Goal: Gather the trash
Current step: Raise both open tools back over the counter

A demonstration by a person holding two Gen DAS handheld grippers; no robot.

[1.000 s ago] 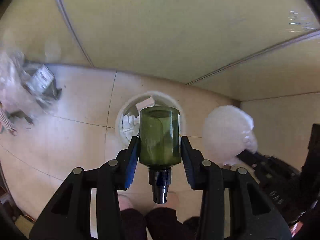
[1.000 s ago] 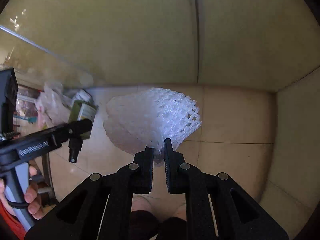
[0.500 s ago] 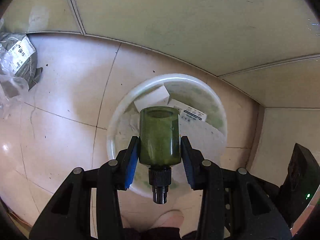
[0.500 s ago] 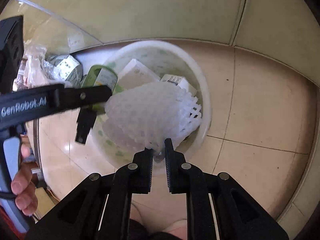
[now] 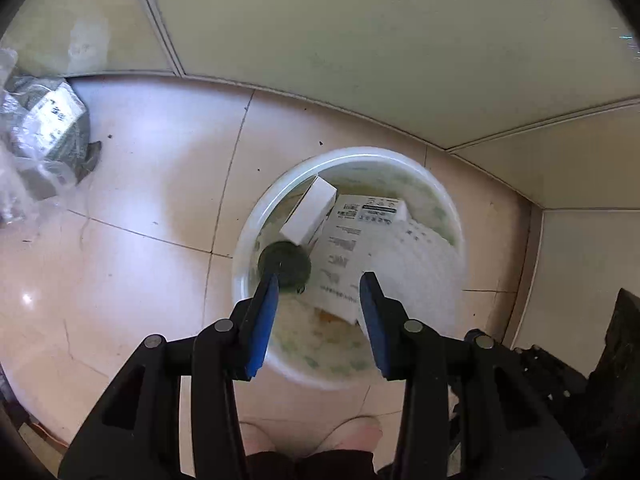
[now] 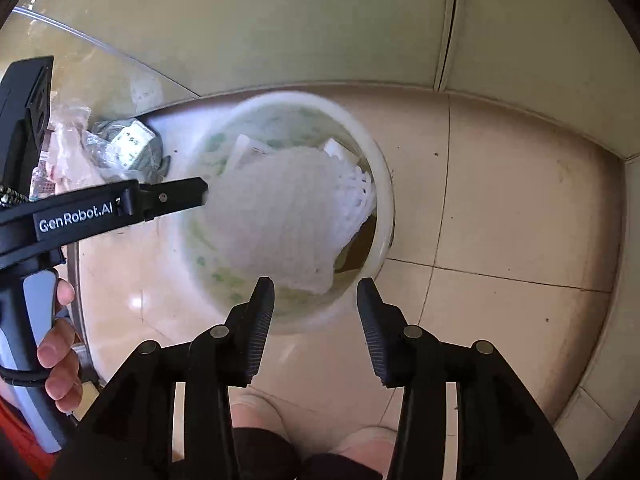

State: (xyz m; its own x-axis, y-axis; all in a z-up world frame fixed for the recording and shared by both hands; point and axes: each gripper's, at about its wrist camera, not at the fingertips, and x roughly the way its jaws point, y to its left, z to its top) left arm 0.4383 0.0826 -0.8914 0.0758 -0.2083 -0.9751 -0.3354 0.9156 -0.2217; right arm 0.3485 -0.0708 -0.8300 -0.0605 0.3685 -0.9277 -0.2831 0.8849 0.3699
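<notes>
Both hand-held grippers point down over a round white plastic bin [image 5: 448,200] standing on the beige floor tiles [image 5: 152,184]. At the lower middle of the left wrist view, the left gripper [image 5: 319,292] with blue-padded fingers [image 5: 266,316] has its jaws parted with nothing pressed between them; a dark green glass bottle [image 5: 285,263] lies free beyond the left fingertip, inside the bin at its left side, seen end-on. Next to it in the bin are a white cardboard box [image 5: 310,210] and a printed white carton [image 5: 356,236]. At the lower middle of the right wrist view, the right gripper [image 6: 315,292] with ribbed black fingers [image 6: 374,328] has just been opening its jaws, and they stand apart and empty. A white foam fruit net [image 6: 288,216], blurred, sits beyond the fingertips over the bin's mouth, clear of both pads. Crumpled clear plastic bags and packaging [image 5: 44,132] lie on the floor at the upper left of the left wrist view, well apart from the bin. A person's hand [image 6: 60,360] grips the left gripper's handle at the lower left of the right wrist view
</notes>
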